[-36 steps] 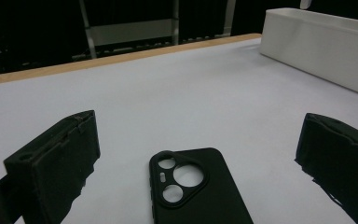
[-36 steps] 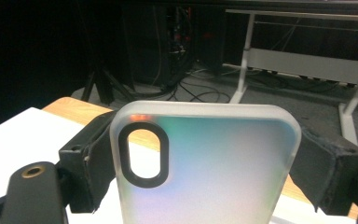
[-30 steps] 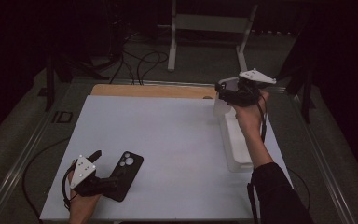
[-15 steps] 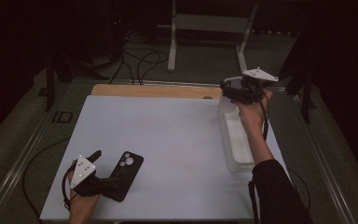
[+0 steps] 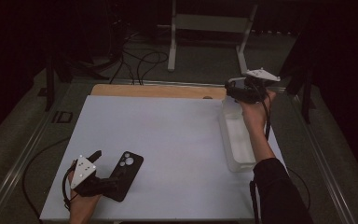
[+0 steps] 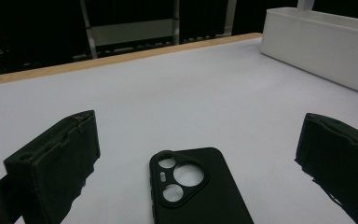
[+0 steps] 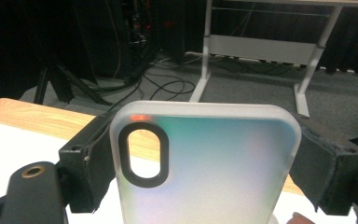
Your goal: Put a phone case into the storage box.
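A black phone case lies camera holes up at the near left of the white table. My left gripper rests there open, one jaw on each side of the case and neither touching it. My right gripper hangs over the far end of a white tray. It is shut on a translucent, iridescent phone case, held by its two long edges with the oval camera cut-out at the left in the right gripper view.
The long white tray runs along the table's right side. A wooden strip borders the far edge. Beyond it, a white stand and loose cables sit on the dark floor.
My right gripper has drifted a little to the right and slightly down with the translucent case still in it. The left gripper and the black case have stayed put.
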Demonstrator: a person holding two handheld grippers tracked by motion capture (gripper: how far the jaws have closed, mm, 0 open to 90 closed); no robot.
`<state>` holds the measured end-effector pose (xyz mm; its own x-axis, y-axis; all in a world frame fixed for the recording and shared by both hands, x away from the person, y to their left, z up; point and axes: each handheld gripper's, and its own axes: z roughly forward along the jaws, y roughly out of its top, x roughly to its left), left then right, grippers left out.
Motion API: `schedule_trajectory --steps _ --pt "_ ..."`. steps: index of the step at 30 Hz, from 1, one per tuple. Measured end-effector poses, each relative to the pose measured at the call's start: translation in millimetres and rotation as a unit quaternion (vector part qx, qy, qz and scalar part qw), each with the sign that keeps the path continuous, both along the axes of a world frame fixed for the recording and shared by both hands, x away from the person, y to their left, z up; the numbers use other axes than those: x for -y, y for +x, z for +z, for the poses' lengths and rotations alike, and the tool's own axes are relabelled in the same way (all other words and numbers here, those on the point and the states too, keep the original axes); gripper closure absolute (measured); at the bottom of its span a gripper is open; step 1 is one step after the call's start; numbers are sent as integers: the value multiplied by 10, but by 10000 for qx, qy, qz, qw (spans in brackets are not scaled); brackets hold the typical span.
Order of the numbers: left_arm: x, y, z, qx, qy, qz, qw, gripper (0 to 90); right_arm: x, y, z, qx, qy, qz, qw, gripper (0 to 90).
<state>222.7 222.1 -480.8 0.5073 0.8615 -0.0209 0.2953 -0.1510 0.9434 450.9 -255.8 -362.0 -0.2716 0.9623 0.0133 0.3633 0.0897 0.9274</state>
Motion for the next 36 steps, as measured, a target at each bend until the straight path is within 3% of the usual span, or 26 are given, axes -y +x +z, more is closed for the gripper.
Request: schedule_trajectory --steps 19,36 --pt "-12 -6 -2 0 -24 29 10000 0 183 138 -189 -209 -65 -431 9988 165" --pt "-17 -8 -2 5 -34 16 10000 0 131 247 -388 -470 -186 -568 9971 165"
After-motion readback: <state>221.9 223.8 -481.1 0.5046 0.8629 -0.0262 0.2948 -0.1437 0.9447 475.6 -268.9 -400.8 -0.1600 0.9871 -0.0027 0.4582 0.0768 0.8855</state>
